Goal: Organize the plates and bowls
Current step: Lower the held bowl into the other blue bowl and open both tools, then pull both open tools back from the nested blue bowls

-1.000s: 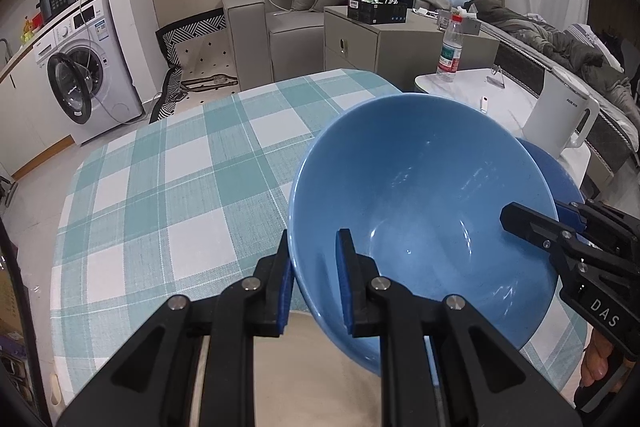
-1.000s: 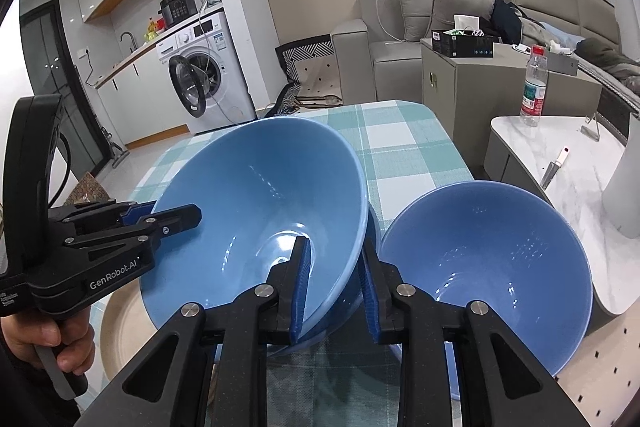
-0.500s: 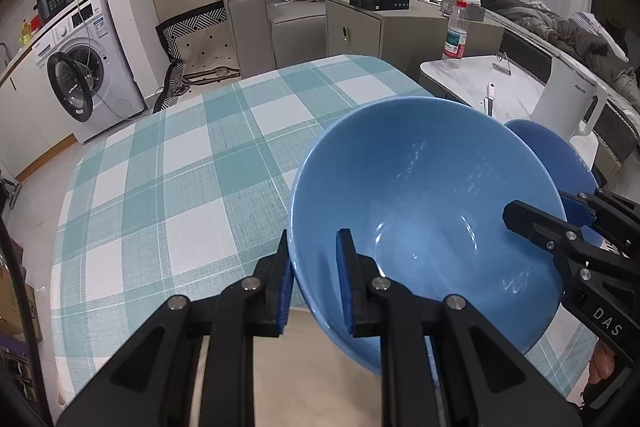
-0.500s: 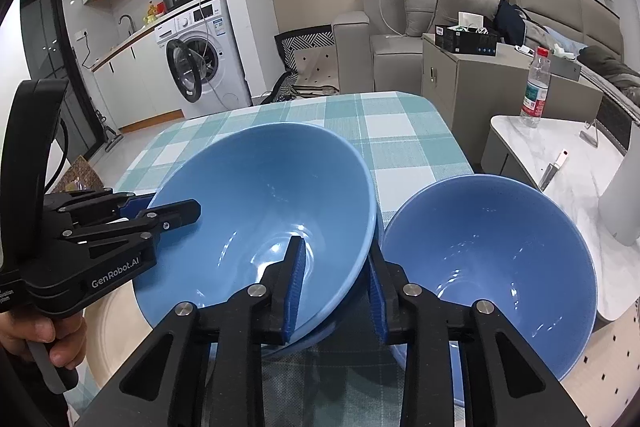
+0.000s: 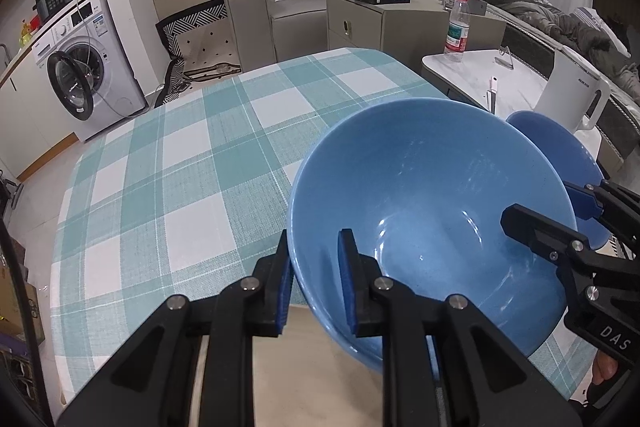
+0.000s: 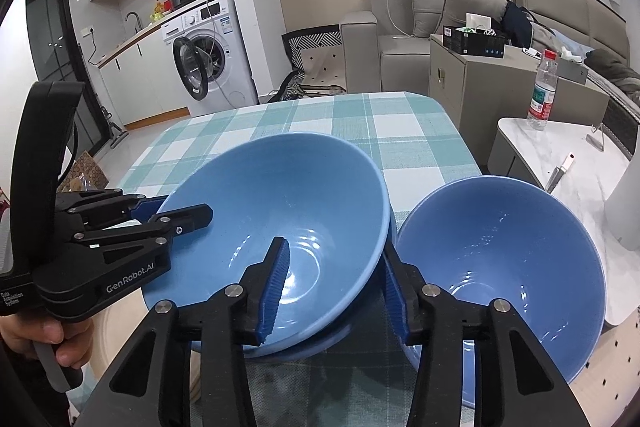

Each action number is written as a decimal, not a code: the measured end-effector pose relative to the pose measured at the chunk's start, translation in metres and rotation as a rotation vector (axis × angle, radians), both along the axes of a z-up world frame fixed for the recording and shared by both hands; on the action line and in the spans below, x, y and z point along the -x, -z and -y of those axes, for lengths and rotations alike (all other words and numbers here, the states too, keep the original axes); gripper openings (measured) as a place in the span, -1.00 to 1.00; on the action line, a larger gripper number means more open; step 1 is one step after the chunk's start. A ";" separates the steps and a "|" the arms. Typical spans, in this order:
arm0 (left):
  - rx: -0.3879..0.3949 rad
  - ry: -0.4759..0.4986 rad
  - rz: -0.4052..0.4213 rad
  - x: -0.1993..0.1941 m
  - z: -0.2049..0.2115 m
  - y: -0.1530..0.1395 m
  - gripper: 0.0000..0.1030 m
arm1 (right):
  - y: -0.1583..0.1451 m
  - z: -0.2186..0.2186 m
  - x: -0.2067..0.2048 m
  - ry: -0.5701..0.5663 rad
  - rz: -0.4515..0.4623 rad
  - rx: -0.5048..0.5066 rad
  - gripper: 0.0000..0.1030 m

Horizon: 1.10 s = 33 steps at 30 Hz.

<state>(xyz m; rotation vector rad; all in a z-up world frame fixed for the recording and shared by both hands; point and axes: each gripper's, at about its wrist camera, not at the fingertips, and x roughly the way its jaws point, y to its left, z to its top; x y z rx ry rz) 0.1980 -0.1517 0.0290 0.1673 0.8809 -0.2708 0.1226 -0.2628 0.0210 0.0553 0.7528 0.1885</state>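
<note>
Our left gripper (image 5: 314, 277) pinches the near-left rim of the big blue bowl (image 5: 432, 223), one pad outside the wall, one inside, pressed tight on it. Over on the other side, our right gripper (image 6: 334, 285) straddles the opposite rim of that same bowl, and its jaws are opening as we speak: the inner pad stands clear of the inside wall, the outer finger (image 6: 394, 291) sits just beside the outside, and the rim is between them without being squeezed.

That bowl sits tilted, nested in another blue bowl (image 6: 320, 341) whose rim peeks out beneath it in the right wrist view. Just to its right stands a third blue bowl (image 6: 500, 267), upright, close beside the outer finger of our right gripper.

So we count three blue bowls, two stacked and one alone. Under the stack's near-left edge lies one pale beige plate (image 6: 120, 331); whether more are beneath it we cannot tell. All of it rests on the teal checked tablecloth (image 5: 168, 179).
</note>
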 end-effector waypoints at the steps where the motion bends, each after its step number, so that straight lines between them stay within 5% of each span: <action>1: -0.003 -0.001 -0.002 0.000 0.000 0.001 -0.62 | 0.000 0.000 0.000 -0.003 0.000 -0.007 -0.06; 9: -0.071 0.029 0.026 0.006 0.008 0.003 -0.53 | 0.000 0.000 0.001 -0.009 0.004 -0.030 0.15; 15: -0.042 0.033 0.006 0.005 0.006 0.003 -0.38 | -0.002 -0.001 0.003 -0.027 0.003 -0.046 0.32; 19: -0.021 0.029 -0.003 0.006 0.005 0.002 -0.08 | -0.002 -0.004 0.005 -0.054 -0.002 -0.048 0.63; 25: 0.018 0.050 -0.032 0.011 0.008 0.000 -0.01 | -0.013 -0.003 0.013 -0.060 0.030 -0.049 0.92; 28: 0.042 0.053 -0.038 0.014 0.007 -0.003 0.16 | -0.019 0.001 0.017 -0.056 0.044 -0.055 0.98; 31: 0.085 0.042 -0.046 0.017 0.005 -0.007 0.63 | -0.026 0.008 0.020 -0.047 0.056 -0.076 0.99; 33: 0.118 0.038 -0.043 0.021 0.003 -0.011 0.71 | -0.031 0.014 0.022 -0.042 0.063 -0.086 0.99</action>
